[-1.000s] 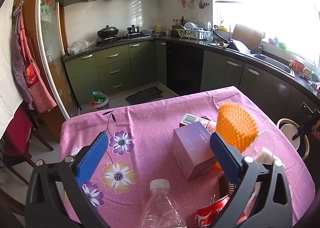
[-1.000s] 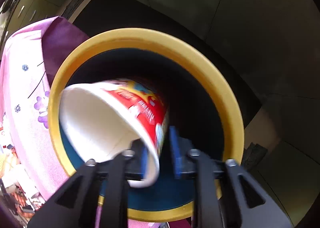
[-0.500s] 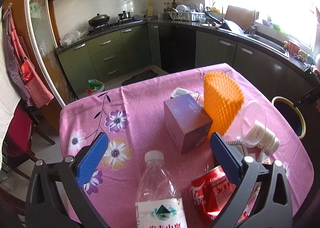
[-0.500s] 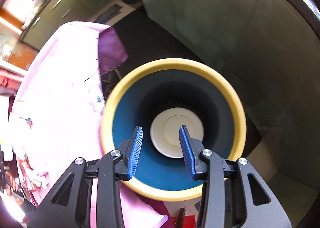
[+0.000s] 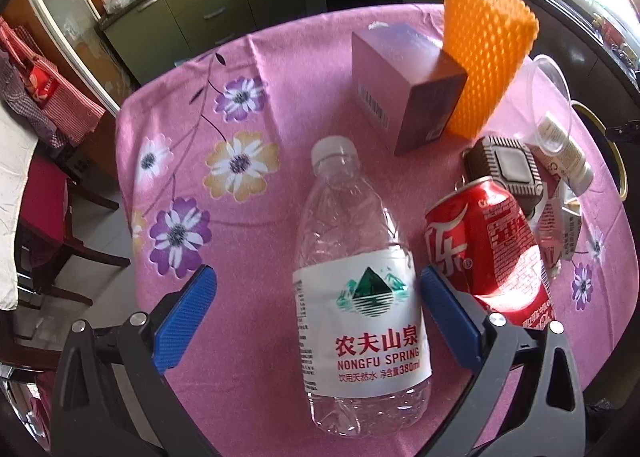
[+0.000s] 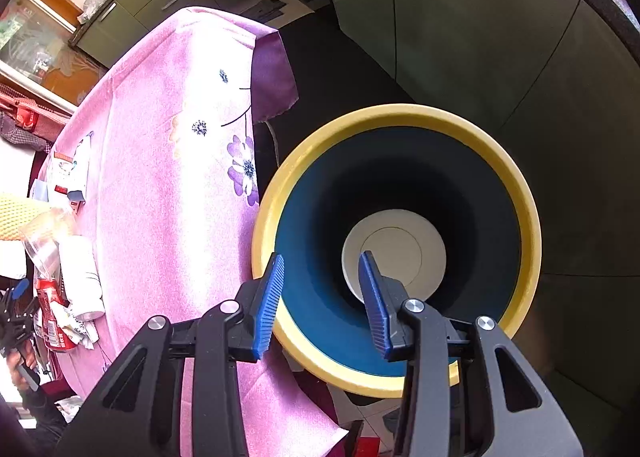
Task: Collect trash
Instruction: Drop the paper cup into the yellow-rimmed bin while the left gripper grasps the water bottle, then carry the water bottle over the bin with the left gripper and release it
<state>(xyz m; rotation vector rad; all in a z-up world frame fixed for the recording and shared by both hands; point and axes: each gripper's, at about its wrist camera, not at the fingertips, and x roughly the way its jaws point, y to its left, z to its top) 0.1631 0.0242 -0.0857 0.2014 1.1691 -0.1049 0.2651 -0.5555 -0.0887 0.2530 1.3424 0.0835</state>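
Left gripper (image 5: 318,315) spread wide around a clear water bottle (image 5: 356,289) lying on the pink tablecloth (image 5: 248,69) beside a red can (image 5: 490,249), pads clear of it; right gripper (image 6: 322,299) part-open, empty, above the yellow-rimmed bin (image 6: 528,217) holding a white cup (image 6: 394,253).

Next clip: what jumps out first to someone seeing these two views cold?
In the left wrist view, a clear water bottle lies on the pink tablecloth between the open left gripper, with a dented red can beside it. In the right wrist view, the empty right gripper hangs over a yellow-rimmed bin beside the table.
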